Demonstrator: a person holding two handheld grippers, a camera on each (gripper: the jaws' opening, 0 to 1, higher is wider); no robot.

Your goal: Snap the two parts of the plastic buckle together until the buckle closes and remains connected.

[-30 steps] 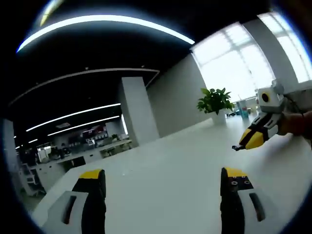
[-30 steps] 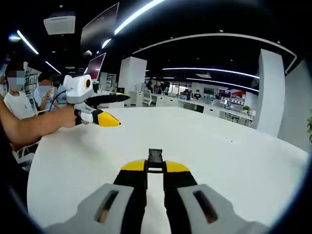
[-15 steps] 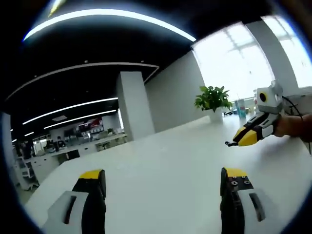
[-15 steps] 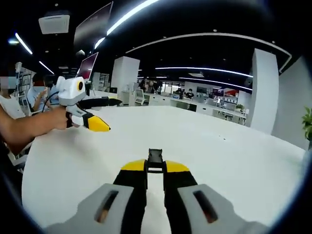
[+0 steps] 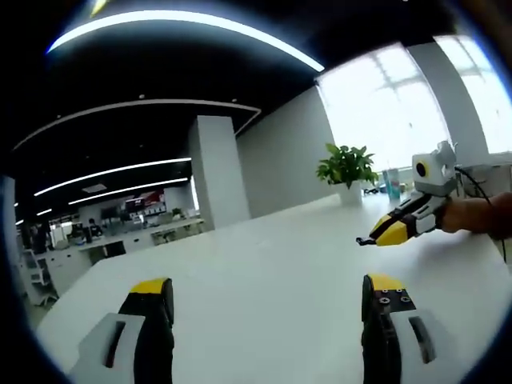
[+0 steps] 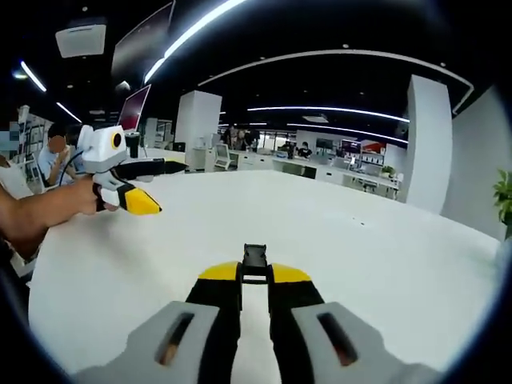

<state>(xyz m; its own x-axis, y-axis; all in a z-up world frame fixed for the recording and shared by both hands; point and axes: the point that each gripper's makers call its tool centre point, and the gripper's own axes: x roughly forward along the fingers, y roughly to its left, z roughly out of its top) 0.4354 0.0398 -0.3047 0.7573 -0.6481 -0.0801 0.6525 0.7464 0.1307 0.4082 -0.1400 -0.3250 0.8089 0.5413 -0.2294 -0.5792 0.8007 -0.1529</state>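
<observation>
My right gripper (image 6: pixel 255 277) is shut on a small black buckle part (image 6: pixel 255 258), which sticks out past its yellow tips above the white table (image 6: pixel 336 240). In the left gripper view the right gripper (image 5: pixel 382 234) comes in from the right, held by a hand, with the black part (image 5: pixel 362 241) at its tip. My left gripper (image 5: pixel 264 300) stands wide open over the table with nothing between its fingers (image 5: pixel 152 316). The right gripper view shows the left gripper (image 6: pixel 164 189) at the left, also hand-held, jaws spread apart.
A potted plant (image 5: pixel 346 166) stands at the table's far edge by bright windows. A white pillar (image 5: pixel 214 180) and office desks lie beyond. People sit at the left (image 6: pixel 56 152) beside a monitor (image 6: pixel 132 108). A forearm (image 6: pixel 40 212) reaches in there.
Both views have swung a little. The right gripper sits further left in the left gripper view, and the left gripper further left in the right gripper view. Neither gripper's state has changed.
</observation>
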